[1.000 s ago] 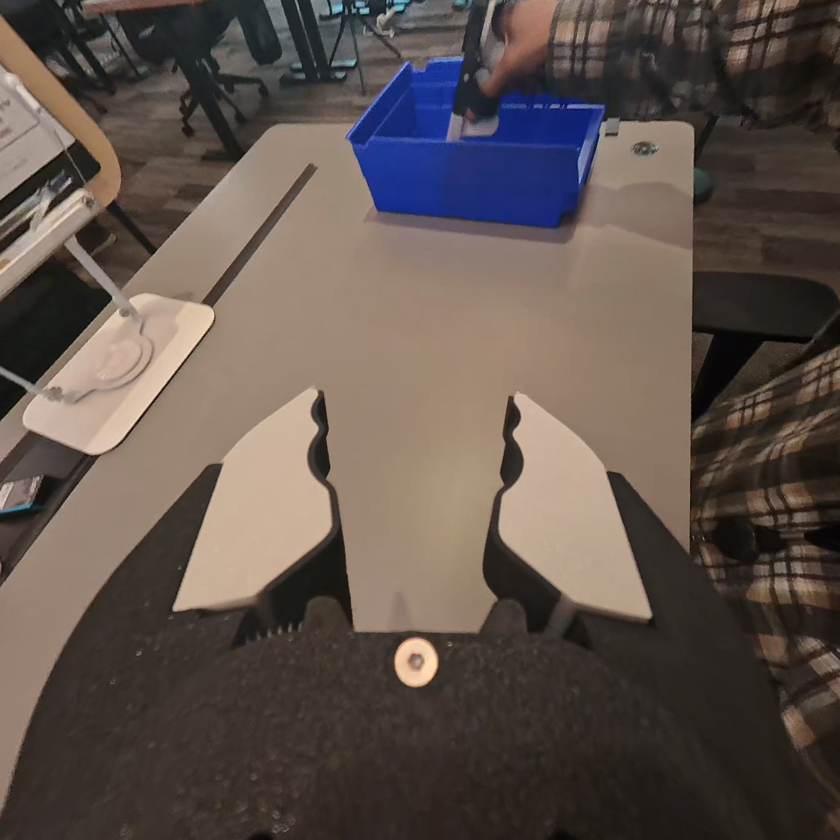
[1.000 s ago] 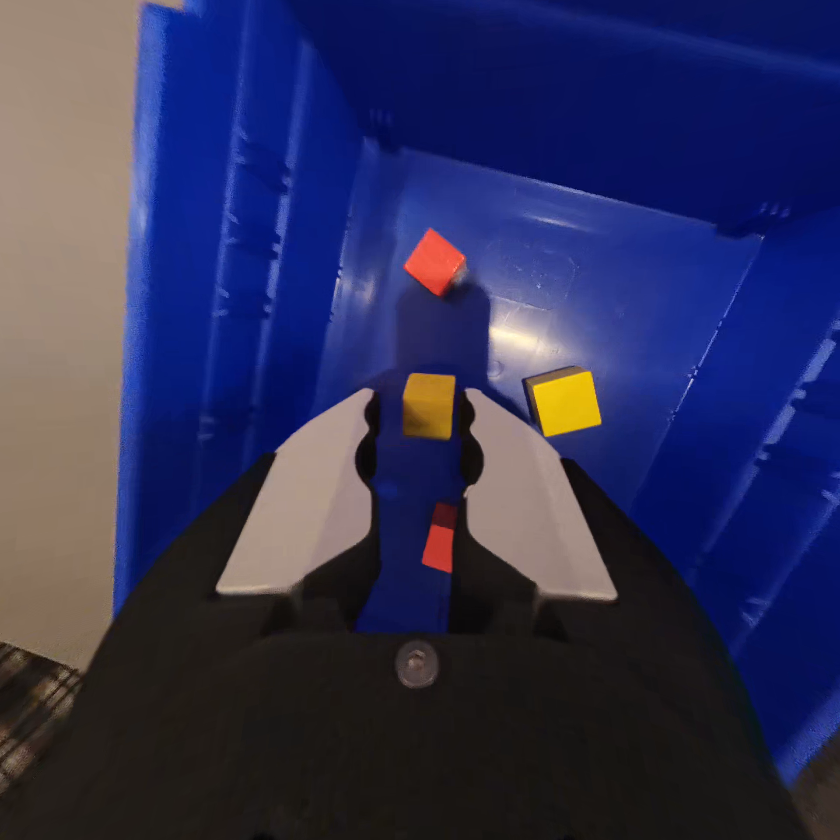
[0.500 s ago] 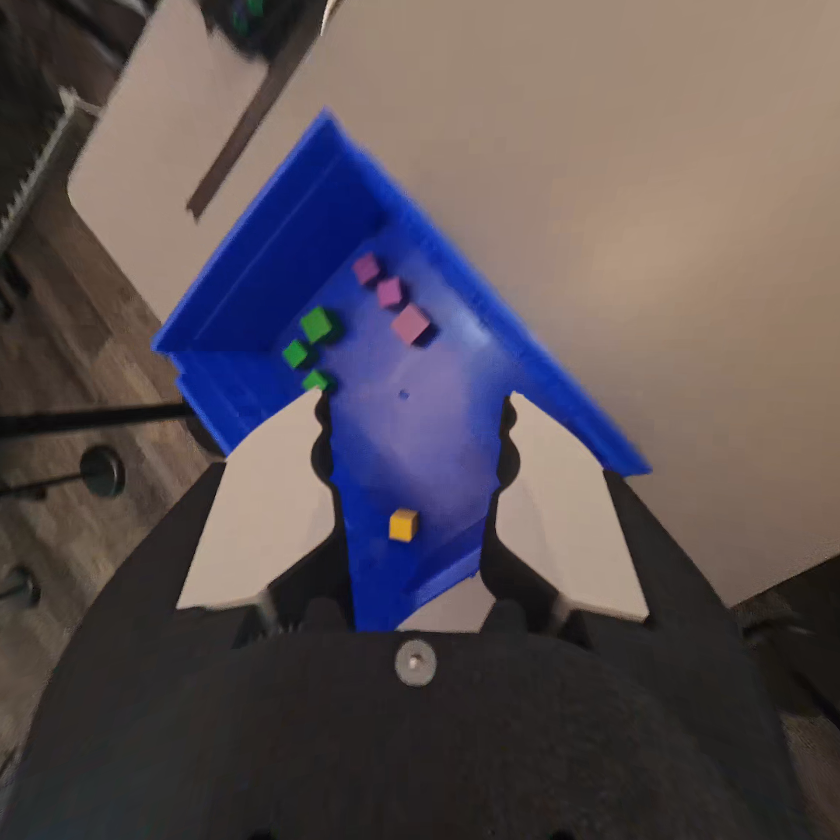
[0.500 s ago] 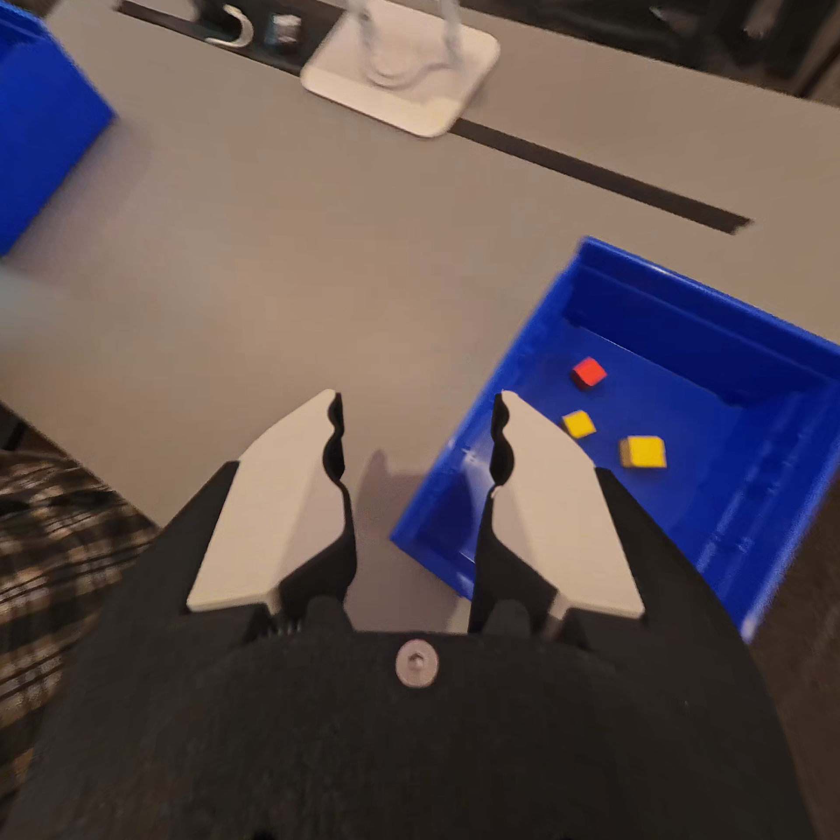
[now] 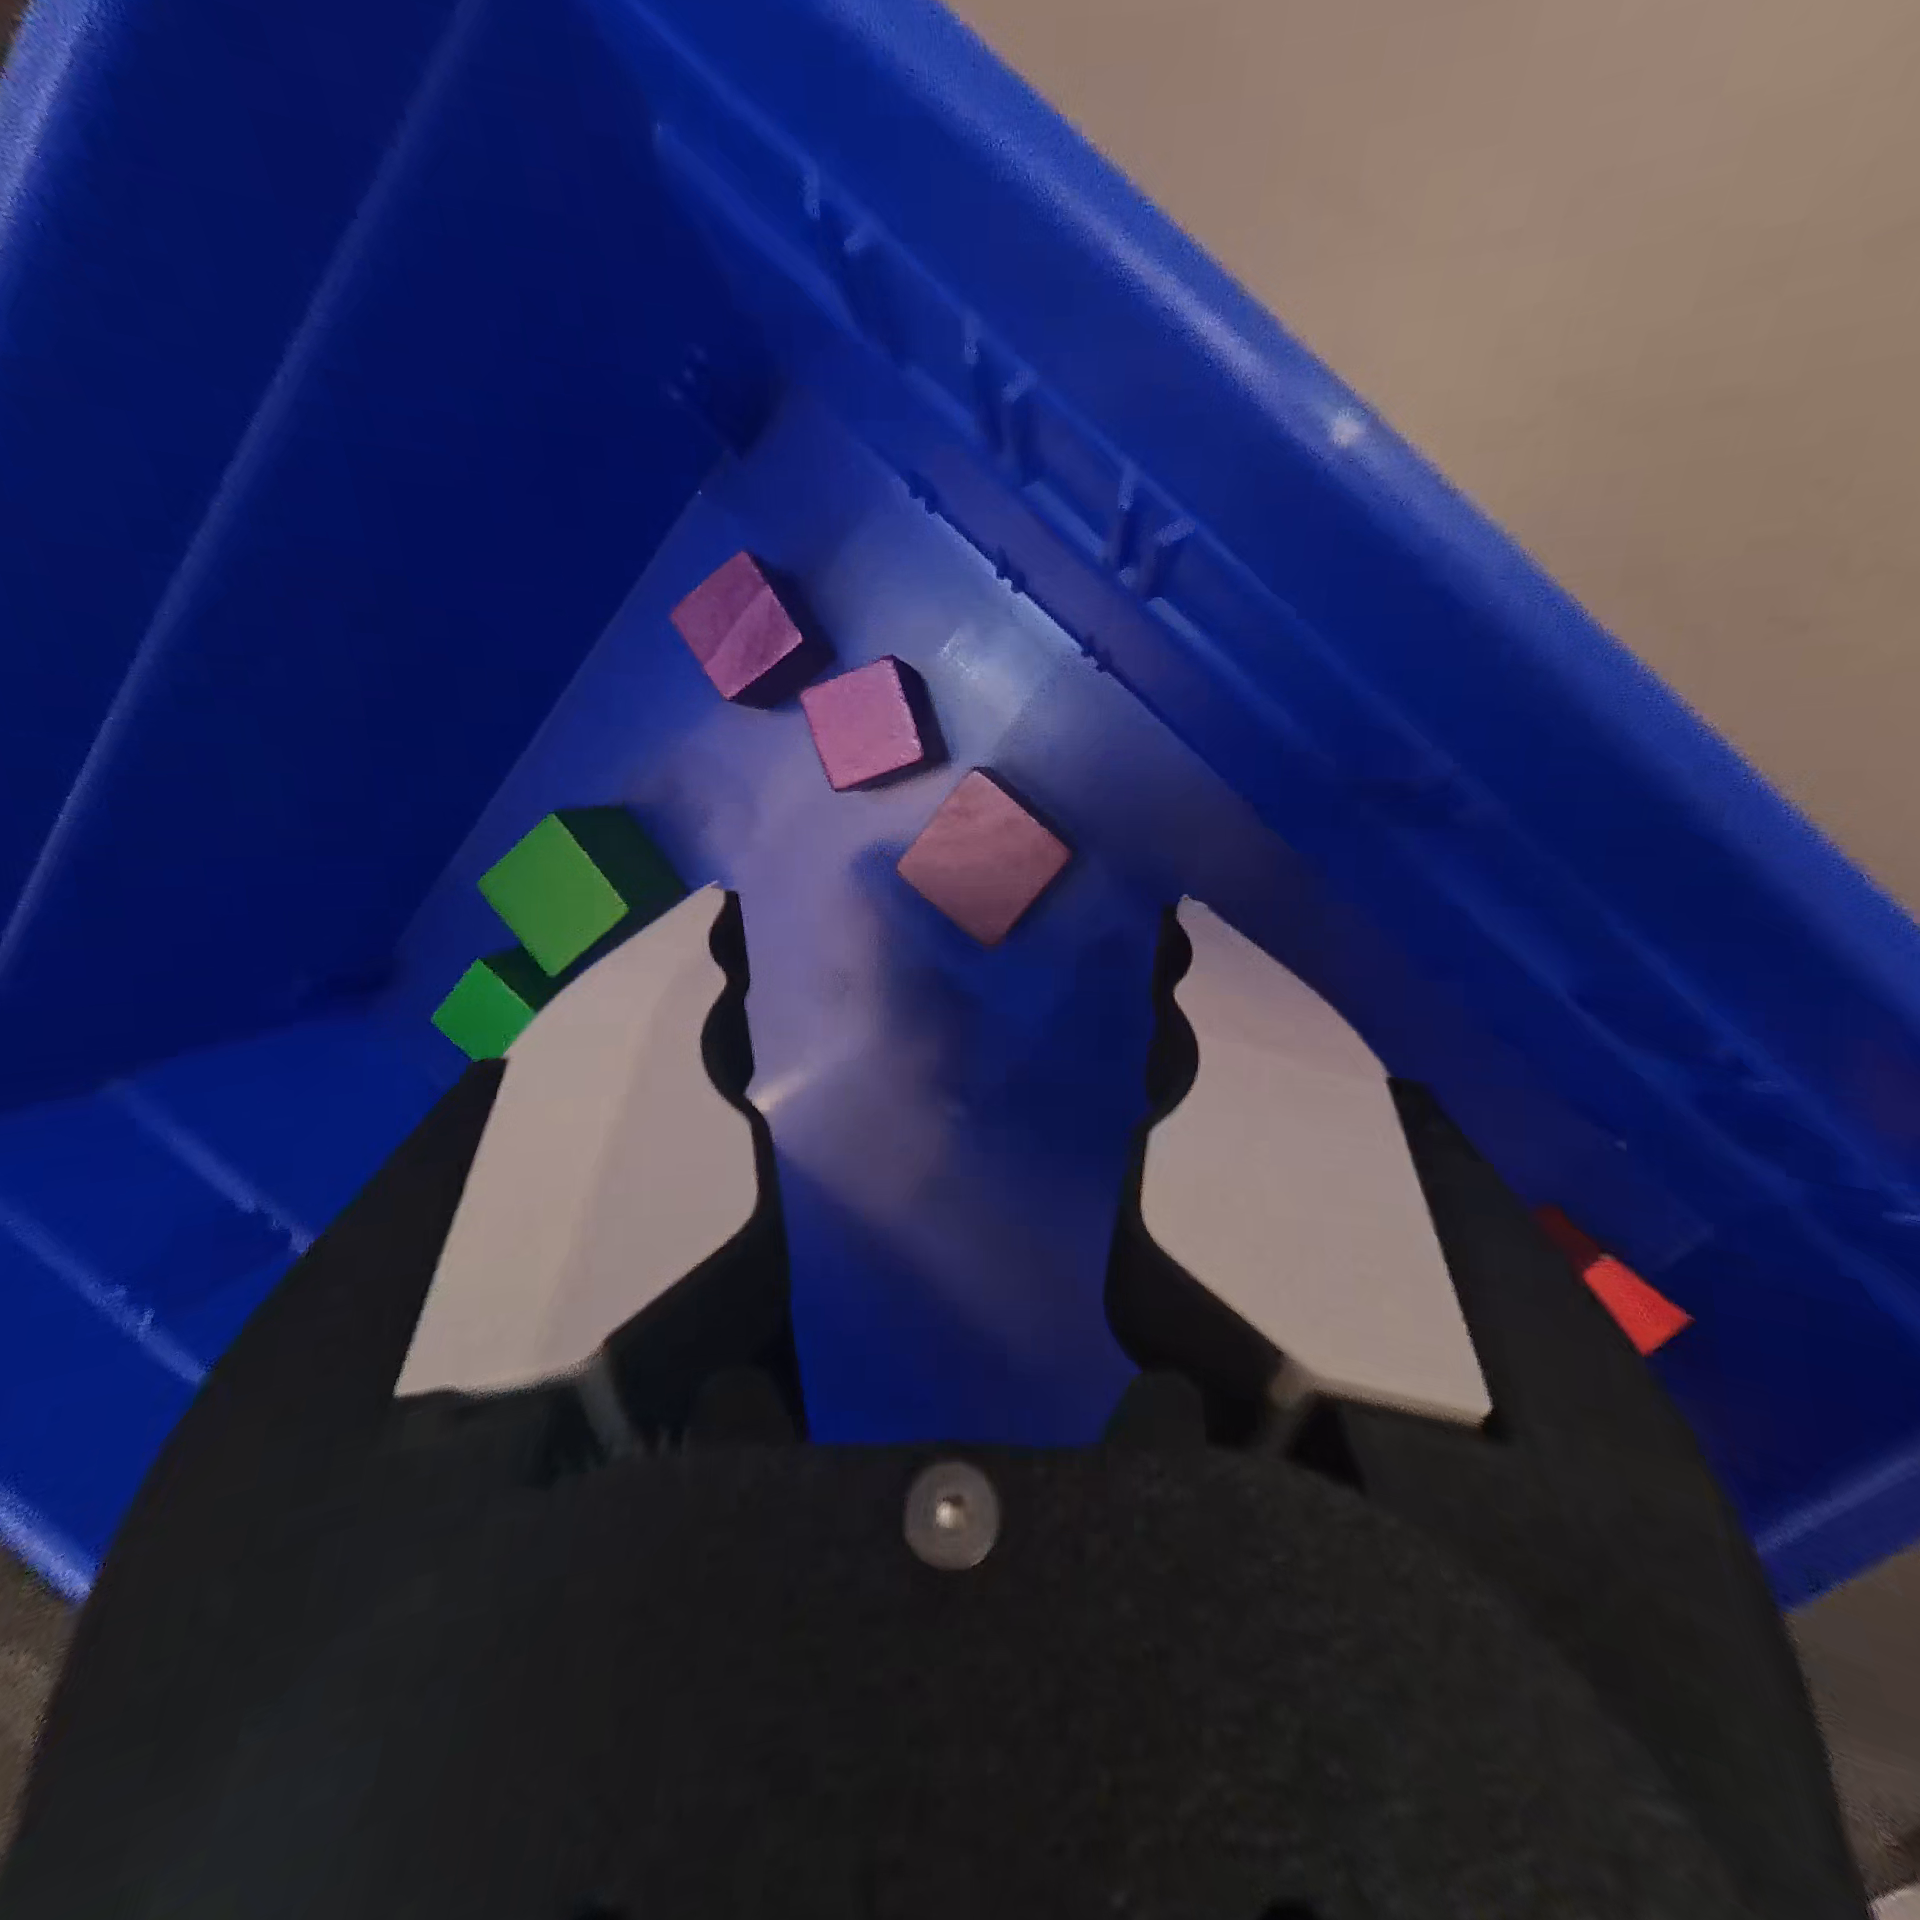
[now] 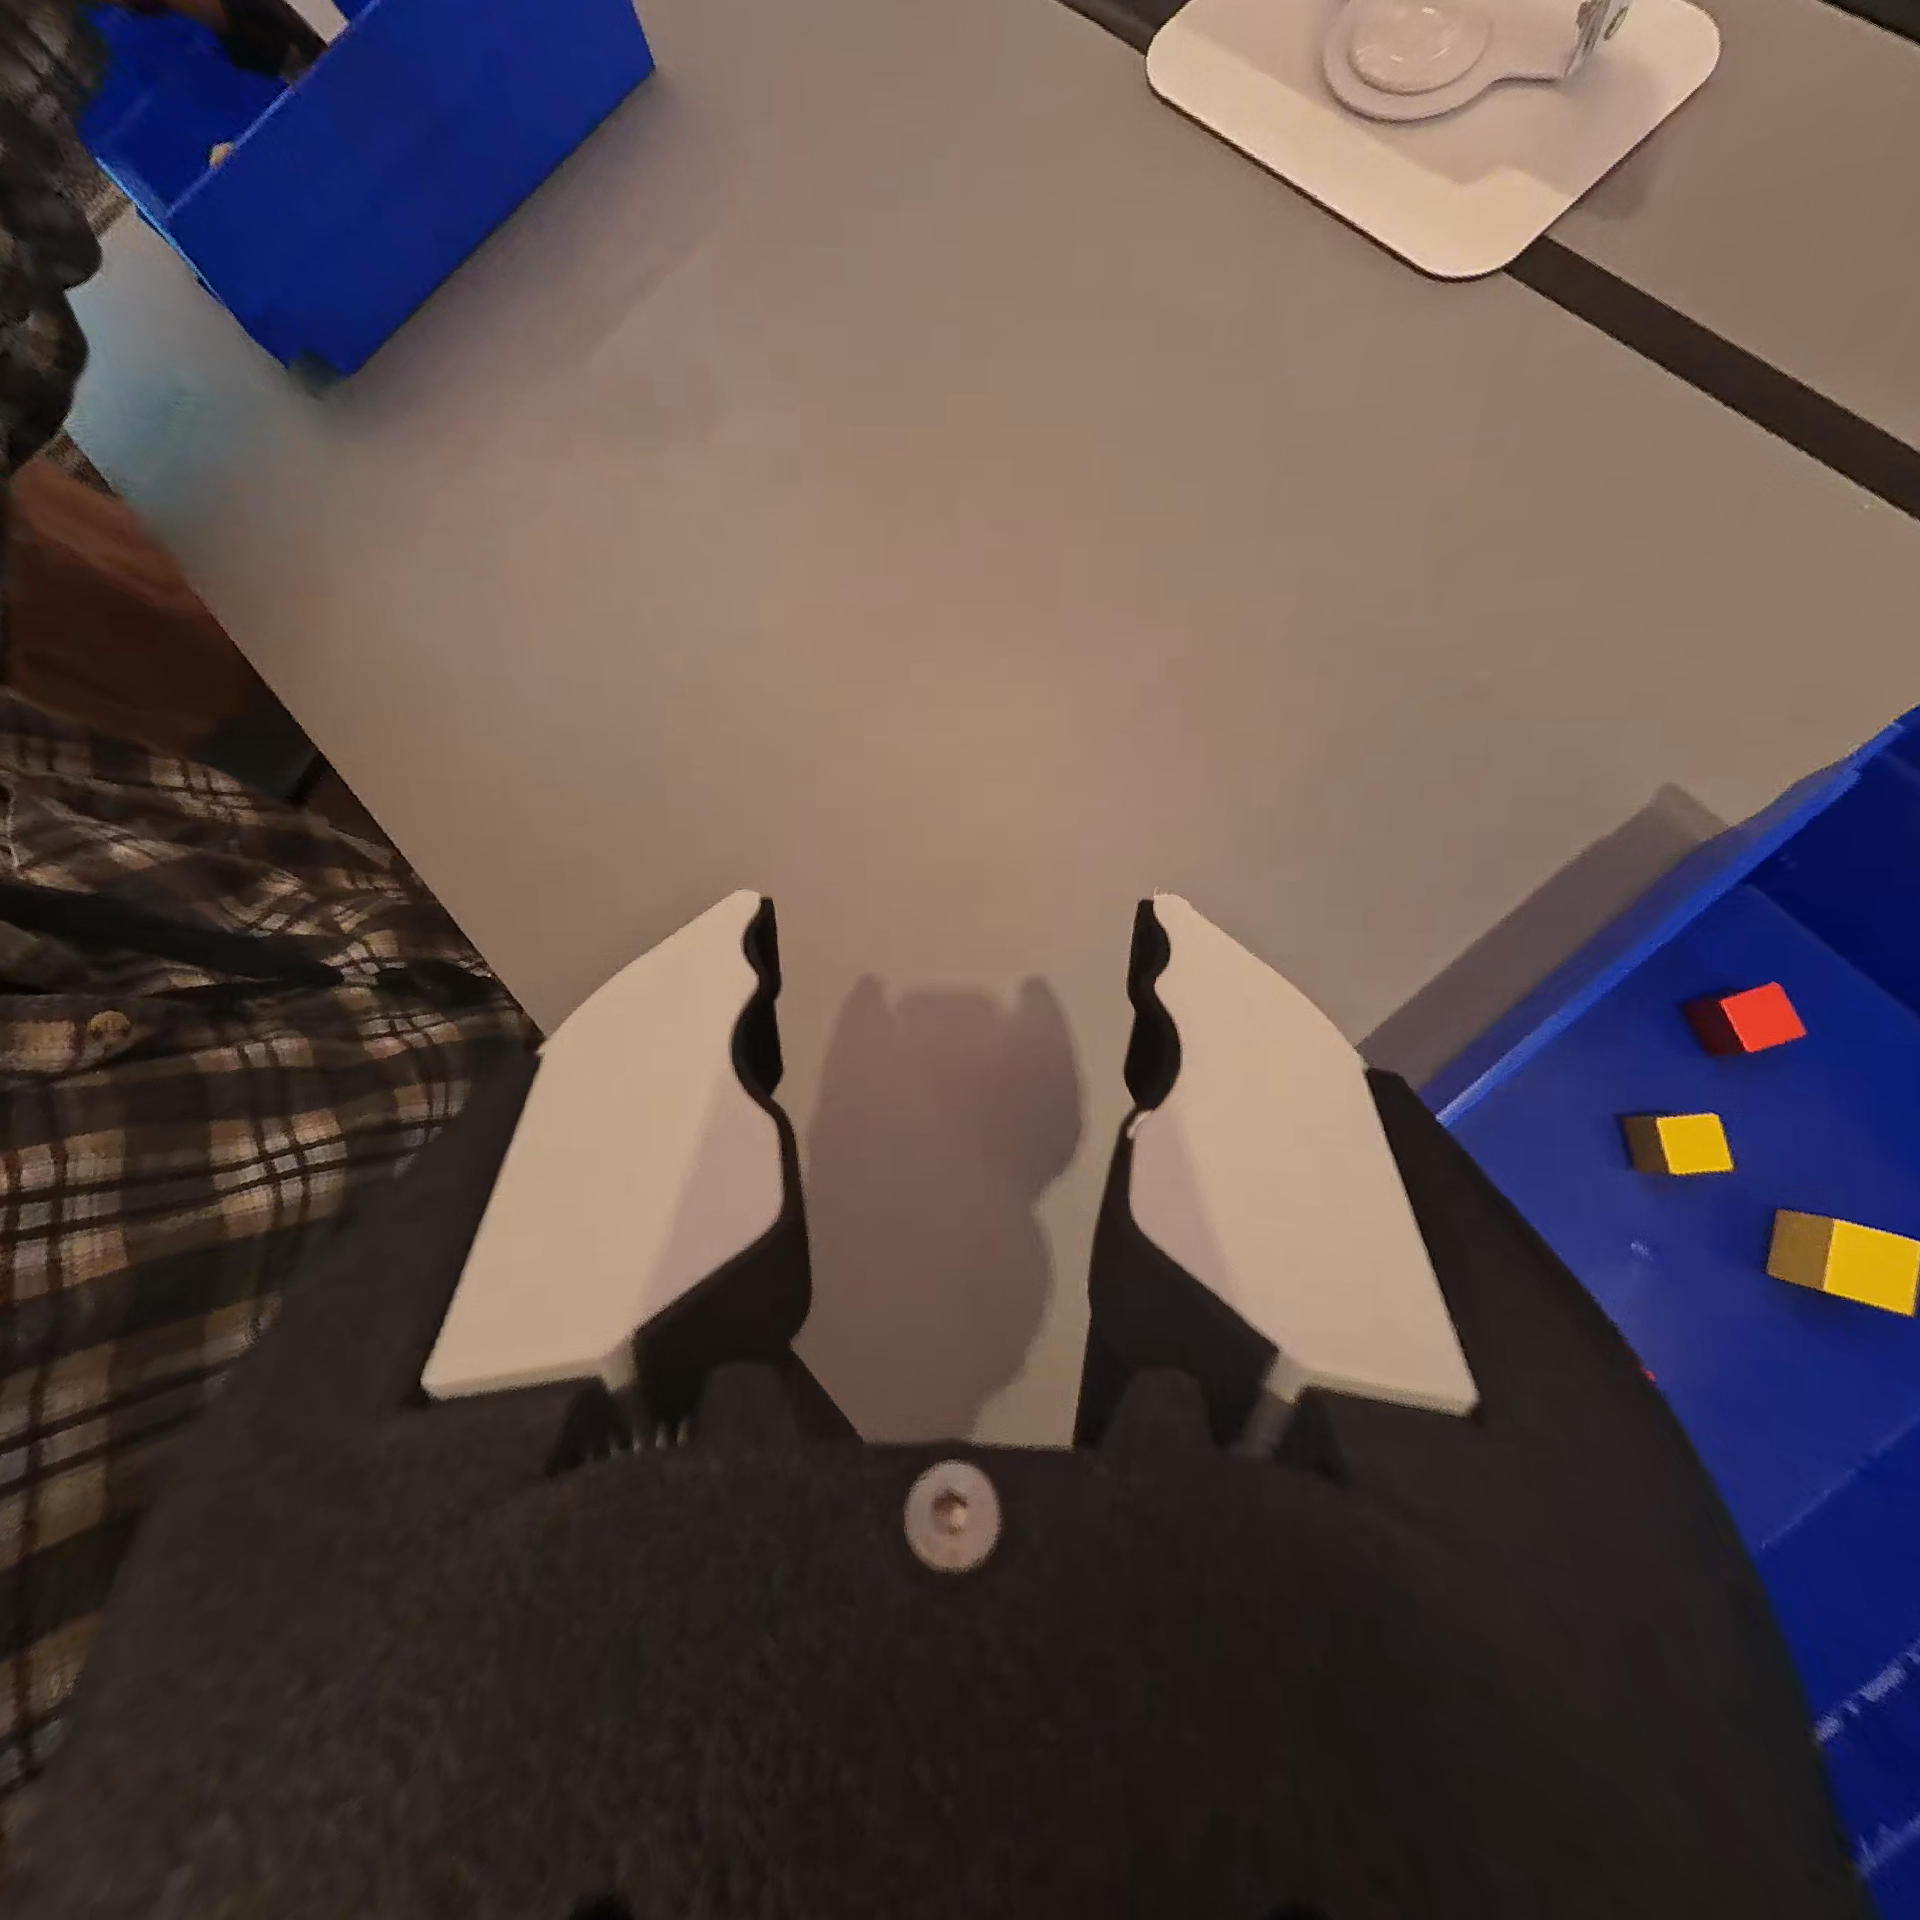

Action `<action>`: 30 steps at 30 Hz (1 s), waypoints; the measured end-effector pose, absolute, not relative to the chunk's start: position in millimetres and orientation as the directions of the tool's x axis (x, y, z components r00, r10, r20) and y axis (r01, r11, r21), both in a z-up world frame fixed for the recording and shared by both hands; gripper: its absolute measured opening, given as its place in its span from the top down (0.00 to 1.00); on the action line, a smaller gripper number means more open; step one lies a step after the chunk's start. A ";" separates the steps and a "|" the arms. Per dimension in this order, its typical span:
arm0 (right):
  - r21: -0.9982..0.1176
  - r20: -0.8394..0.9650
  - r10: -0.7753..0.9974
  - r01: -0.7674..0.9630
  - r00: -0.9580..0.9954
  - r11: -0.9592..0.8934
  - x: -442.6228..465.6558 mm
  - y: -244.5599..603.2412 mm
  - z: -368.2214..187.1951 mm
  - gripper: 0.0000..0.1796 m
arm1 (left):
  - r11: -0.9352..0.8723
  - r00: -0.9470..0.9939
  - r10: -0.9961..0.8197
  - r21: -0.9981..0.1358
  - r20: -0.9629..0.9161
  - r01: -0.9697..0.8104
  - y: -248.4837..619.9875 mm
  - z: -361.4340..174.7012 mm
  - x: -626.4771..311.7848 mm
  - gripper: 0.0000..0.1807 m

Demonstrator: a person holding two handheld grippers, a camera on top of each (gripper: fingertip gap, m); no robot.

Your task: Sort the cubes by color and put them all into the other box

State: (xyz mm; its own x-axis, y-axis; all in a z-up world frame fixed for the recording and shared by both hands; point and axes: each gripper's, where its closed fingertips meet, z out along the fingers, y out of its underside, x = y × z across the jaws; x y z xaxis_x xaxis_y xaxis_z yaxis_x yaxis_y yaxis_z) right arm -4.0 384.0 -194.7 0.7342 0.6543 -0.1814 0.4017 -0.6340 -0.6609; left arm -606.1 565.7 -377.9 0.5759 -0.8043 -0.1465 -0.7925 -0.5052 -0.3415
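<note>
My left gripper (image 5: 951,904) is open and empty, low inside a blue box (image 5: 364,436). Ahead of it lie three purple cubes: one nearest the fingertips (image 5: 983,854), one in the middle (image 5: 864,723) and one farthest (image 5: 736,623). Two green cubes (image 5: 556,889) (image 5: 480,1008) lie by the left finger, and a red cube (image 5: 1621,1299) shows at the right edge. My right gripper (image 6: 951,909) is open and empty above the grey table (image 6: 935,520). To its right a second blue box (image 6: 1766,1299) holds a red cube (image 6: 1751,1018) and two yellow cubes (image 6: 1683,1143) (image 6: 1849,1268).
The first blue box also shows far off at the top left of the right wrist view (image 6: 395,177). A white stand base (image 6: 1444,114) sits at the table's far side beside a dark slot (image 6: 1714,353). A plaid sleeve (image 6: 187,987) is at the left.
My left gripper has swung from the bare table down into the box of purple and green cubes. My right gripper let go of a yellow cube, opened and pulled out of its box.
</note>
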 end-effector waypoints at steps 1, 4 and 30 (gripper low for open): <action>-0.658 -0.181 0.654 0.403 0.735 -0.636 -4.6 381.5 -193.9 0.64 | -0.496 0.567 -0.811 -0.343 -0.145 -0.798 568.2 -380.3 -606.7 0.59; -0.657 -0.176 0.653 0.407 0.736 -0.635 -6.2 377.1 -191.8 0.64 | -0.477 0.545 -0.828 -0.345 -0.132 -0.808 572.2 -386.3 -606.8 0.62; -0.540 -0.837 0.527 -0.071 0.145 -0.839 -235.7 476.5 -175.6 0.67 | -0.215 0.564 -0.776 -0.723 -0.282 -0.657 508.7 -207.0 -367.4 0.84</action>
State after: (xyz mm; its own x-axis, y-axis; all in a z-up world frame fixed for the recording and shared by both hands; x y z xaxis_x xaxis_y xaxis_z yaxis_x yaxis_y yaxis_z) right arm -235.7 476.5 -175.6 0.1451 0.5269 -0.8374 -0.0712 -0.8386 -0.5400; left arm -367.4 508.7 -207.0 0.5637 -0.7764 -0.2818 -0.6569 -0.2145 -0.7228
